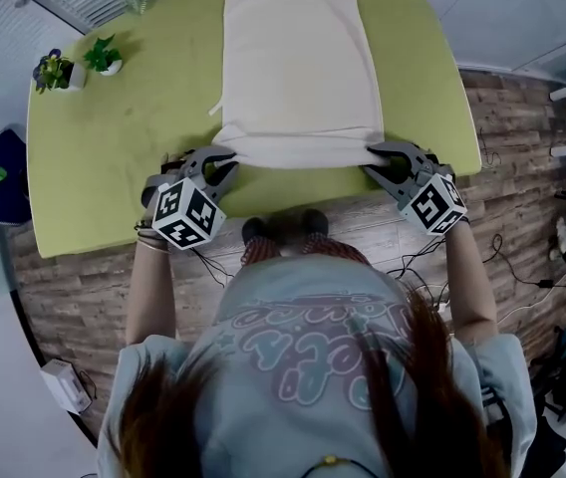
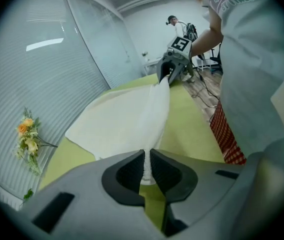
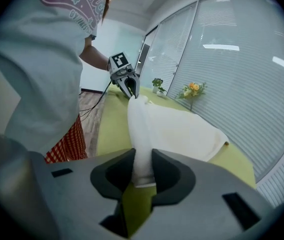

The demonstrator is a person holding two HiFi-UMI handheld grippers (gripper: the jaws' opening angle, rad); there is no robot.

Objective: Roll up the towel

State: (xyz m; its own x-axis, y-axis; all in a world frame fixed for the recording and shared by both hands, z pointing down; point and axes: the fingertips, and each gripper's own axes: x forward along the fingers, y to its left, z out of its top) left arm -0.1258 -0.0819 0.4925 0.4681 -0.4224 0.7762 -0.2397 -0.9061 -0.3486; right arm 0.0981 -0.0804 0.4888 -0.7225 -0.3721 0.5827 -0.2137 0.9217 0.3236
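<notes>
Left gripper [image 2: 145, 156], jaws nearly together, is pinching the near-left corner of the cream towel [image 1: 298, 58]. The right gripper [image 3: 142, 156], jaws slightly wider, is clamping the thicker near-right corner. The towel is lying lengthwise on the green table [image 1: 104, 167], its near edge forming a raised ridge between the two grippers. At the table's far left corner, a small pot [image 1: 72, 76] is holding a darker plant, and a white pot [image 1: 111, 67] beside it is holding a green plant. Only the head view is showing the wooden floor [image 1: 363, 232] and cables [image 1: 522, 277]. Only the left gripper view is showing a distant person [image 2: 172, 20] near the far wall. The right gripper view is showing yellow-orange flowers [image 3: 193, 89] against the blinds [image 3: 242, 59].
</notes>
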